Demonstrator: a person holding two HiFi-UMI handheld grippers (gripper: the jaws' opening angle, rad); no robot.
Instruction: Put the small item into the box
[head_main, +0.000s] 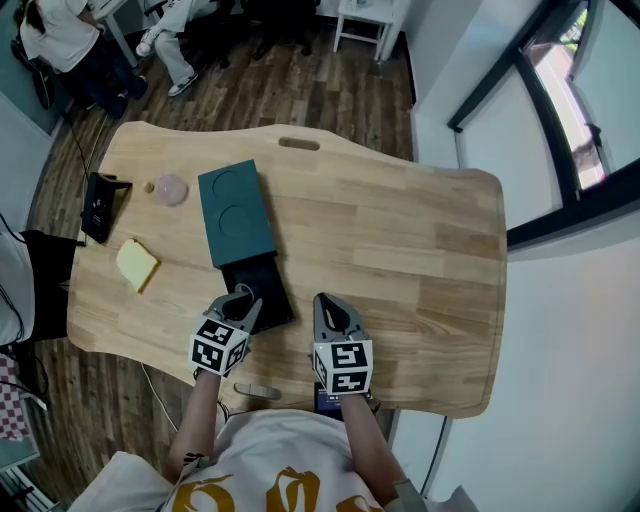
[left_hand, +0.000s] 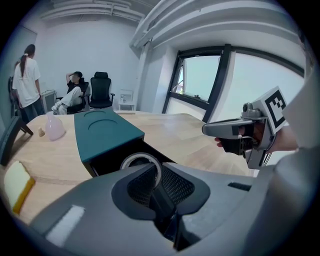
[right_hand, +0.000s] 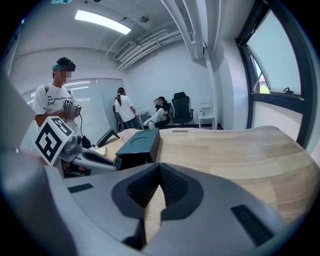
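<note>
Ring (left_hand: 140, 154) at open box (head_main: 236, 212); sponge (head_main: 137, 264), pink dome (head_main: 171, 189) beside.

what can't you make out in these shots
- Drawer inside: dark in the left gripper view, partly covered by the left hand-held gripper in the head view.
- Ring: its lower half is behind the jaws, left gripper view.
- Small tan thing beside the pink lump: too small, head view.

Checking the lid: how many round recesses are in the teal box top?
2: one recess at the far end of the teal top, the other nearer the black tray.
</note>
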